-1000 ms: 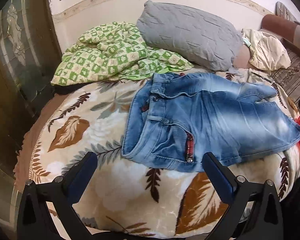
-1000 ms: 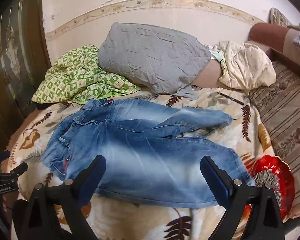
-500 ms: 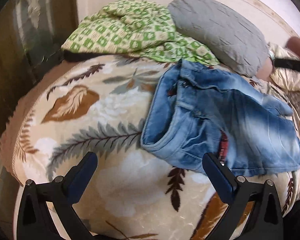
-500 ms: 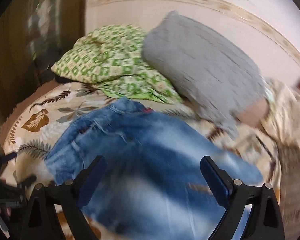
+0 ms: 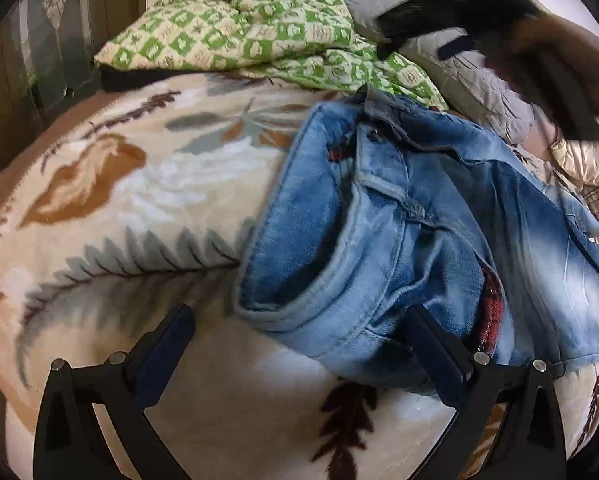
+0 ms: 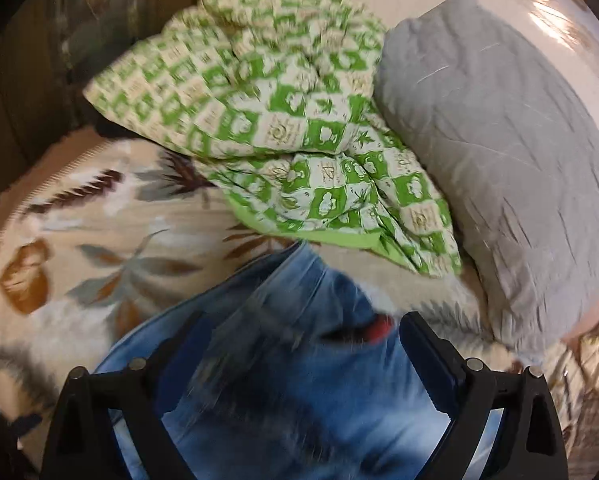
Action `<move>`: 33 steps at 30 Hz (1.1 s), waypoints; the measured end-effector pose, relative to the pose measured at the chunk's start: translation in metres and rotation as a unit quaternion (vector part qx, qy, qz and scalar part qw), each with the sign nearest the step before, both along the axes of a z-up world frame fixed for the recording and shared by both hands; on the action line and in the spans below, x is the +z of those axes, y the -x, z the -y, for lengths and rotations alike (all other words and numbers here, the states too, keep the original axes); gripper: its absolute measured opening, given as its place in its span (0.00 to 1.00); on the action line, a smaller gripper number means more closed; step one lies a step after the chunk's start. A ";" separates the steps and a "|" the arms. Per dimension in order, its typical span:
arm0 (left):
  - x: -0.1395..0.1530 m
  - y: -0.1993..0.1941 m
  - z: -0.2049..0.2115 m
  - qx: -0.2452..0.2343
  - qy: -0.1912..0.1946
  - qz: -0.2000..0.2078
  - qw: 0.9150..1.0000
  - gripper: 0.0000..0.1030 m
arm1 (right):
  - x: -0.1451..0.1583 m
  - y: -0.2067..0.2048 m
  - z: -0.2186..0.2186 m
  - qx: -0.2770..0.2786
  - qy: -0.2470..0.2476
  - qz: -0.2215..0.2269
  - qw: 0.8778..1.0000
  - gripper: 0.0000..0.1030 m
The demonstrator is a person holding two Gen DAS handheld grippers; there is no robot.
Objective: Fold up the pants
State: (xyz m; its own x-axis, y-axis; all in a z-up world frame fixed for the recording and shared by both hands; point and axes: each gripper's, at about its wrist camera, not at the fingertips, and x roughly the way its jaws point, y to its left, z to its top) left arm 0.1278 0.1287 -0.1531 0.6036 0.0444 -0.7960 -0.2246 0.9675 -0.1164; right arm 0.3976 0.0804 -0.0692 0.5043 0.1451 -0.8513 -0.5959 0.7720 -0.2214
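Note:
Blue washed jeans (image 5: 411,240) lie on a leaf-patterned blanket (image 5: 139,200), waistband toward the left, legs running right. My left gripper (image 5: 299,352) is open and empty, just in front of the near waistband corner, its right finger (image 5: 435,356) over the denim edge. My right gripper (image 6: 303,360) is open and empty, close above the far waistband corner of the jeans (image 6: 291,360), which is blurred. The right gripper also shows in the left wrist view (image 5: 419,36) as a dark blur at the top right.
A green checked quilt (image 6: 283,120) and a grey pillow (image 6: 511,148) lie at the back by the wall. A cream cloth (image 5: 579,156) lies at the far right. A dark wooden door (image 5: 31,40) stands at the left of the bed.
Both grippers have moved forward and left toward the waistband. The right gripper now hovers over the far waist corner and has come into the left wrist view. Both stay open.

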 end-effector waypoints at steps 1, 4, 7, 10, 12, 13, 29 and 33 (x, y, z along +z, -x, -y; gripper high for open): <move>-0.002 0.000 0.002 0.001 -0.009 0.002 1.000 1.00 | -0.008 -0.012 -0.007 -0.002 0.010 -0.008 1.000 0.94; -0.001 0.000 0.006 -0.005 -0.020 0.007 1.000 1.00 | -0.028 -0.032 -0.024 0.006 0.050 0.003 0.999 0.94; -0.002 -0.001 0.003 -0.004 -0.018 0.007 1.000 1.00 | -0.046 -0.046 -0.033 -0.003 0.087 -0.003 0.996 0.93; -0.003 -0.002 0.002 -0.002 -0.020 0.008 1.000 0.98 | -0.061 -0.054 -0.035 -0.011 0.112 -0.008 0.994 0.65; 0.002 0.001 -0.001 -0.004 0.004 0.022 1.000 0.27 | -0.075 -0.053 -0.037 -0.001 0.147 -0.011 0.989 0.05; 0.005 0.000 -0.001 -0.013 0.015 0.020 1.000 0.26 | -0.078 -0.051 -0.037 0.004 0.145 -0.008 0.989 0.05; 0.064 0.035 -0.006 -0.027 0.009 0.125 0.992 0.21 | 0.030 -0.012 -0.026 0.028 0.031 0.051 0.998 0.05; 0.085 0.051 -0.035 -0.002 0.004 0.150 0.989 0.21 | 0.062 0.005 -0.061 0.057 0.021 0.072 0.996 0.05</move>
State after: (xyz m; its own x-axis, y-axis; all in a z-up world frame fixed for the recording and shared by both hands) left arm 0.0767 0.1640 -0.0678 0.8124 0.0363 -0.5819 -0.1758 0.9669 -0.1851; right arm 0.3921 0.1418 -0.0073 0.6037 0.1741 -0.7780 -0.6386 0.6898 -0.3412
